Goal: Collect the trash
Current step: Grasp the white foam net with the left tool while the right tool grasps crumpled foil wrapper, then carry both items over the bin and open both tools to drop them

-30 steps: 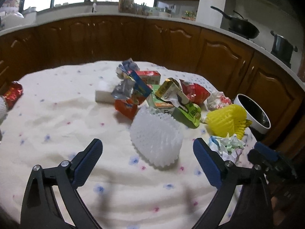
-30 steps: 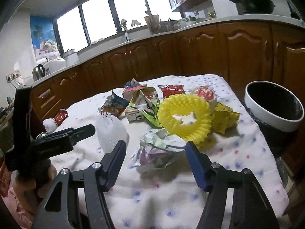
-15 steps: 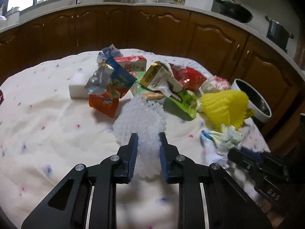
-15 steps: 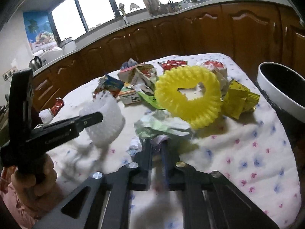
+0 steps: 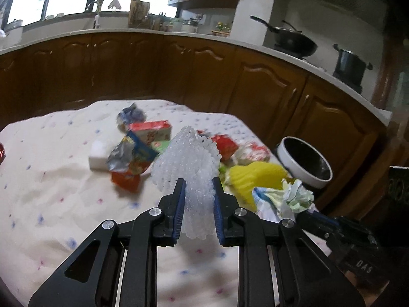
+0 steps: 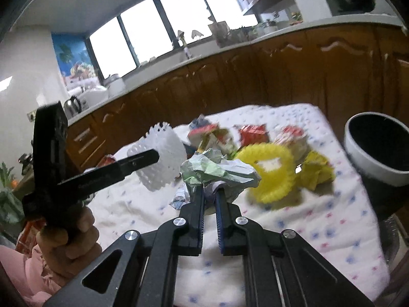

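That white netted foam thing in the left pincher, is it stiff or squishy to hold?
Probably squishy: the white foam net pinches narrow between the left gripper pads and flares wide above them. Likely very light, since that one narrow pinch seems to carry it clear of the tablecloth. Its open mesh should resist slipping.

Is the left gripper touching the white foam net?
Touching. Left wrist view: left gripper has both pads pressed on the white foam net, pinching it.
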The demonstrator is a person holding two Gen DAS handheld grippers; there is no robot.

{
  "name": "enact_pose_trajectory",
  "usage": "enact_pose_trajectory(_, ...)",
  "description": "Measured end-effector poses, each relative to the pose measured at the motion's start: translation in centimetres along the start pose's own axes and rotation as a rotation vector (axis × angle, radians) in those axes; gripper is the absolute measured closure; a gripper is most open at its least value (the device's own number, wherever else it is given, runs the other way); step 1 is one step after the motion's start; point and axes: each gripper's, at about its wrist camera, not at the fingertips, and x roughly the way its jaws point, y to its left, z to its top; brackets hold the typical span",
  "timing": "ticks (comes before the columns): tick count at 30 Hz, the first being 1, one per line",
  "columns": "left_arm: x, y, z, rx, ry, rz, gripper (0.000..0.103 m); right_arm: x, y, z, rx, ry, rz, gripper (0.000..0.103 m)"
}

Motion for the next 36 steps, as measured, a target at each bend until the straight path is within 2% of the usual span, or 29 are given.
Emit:
enact_pose_trajectory(13, 2.3, -7.3, 2.5, 0.109, 0.009, -0.150, 0.084, -4.5, -8.3, 2.6, 0.116, -0.097, -0.185, 0.095)
enact_pose_trajectory(21, 6.1, -13.4, 3.9, 0.170, 0.076, -0.269, 0.084, -5.7, -14.5, 3.8, 0.201, -0.108, -0.282, 0.095)
enact_pose_trajectory(27, 9.3, -17.0, 4.9, 0.207, 0.132, -0.322, 0.084, -6.0, -18.6, 4.8, 0.225, -0.081, -0.351, 0.095)
enact_pose_trajectory(30, 11.6, -18.4, 5.7, 0.204, 0.186, -0.346, 0.084, -5.6, -20.2, 5.7, 0.224, -0.055, -0.366, 0.095)
enact_pose_trajectory(36, 16.5, -21.8, 7.3, 0.239, 0.268, -0.338, 0.084, -3.9, -23.3, 7.5, 0.204, 0.028, -0.418, 0.095)
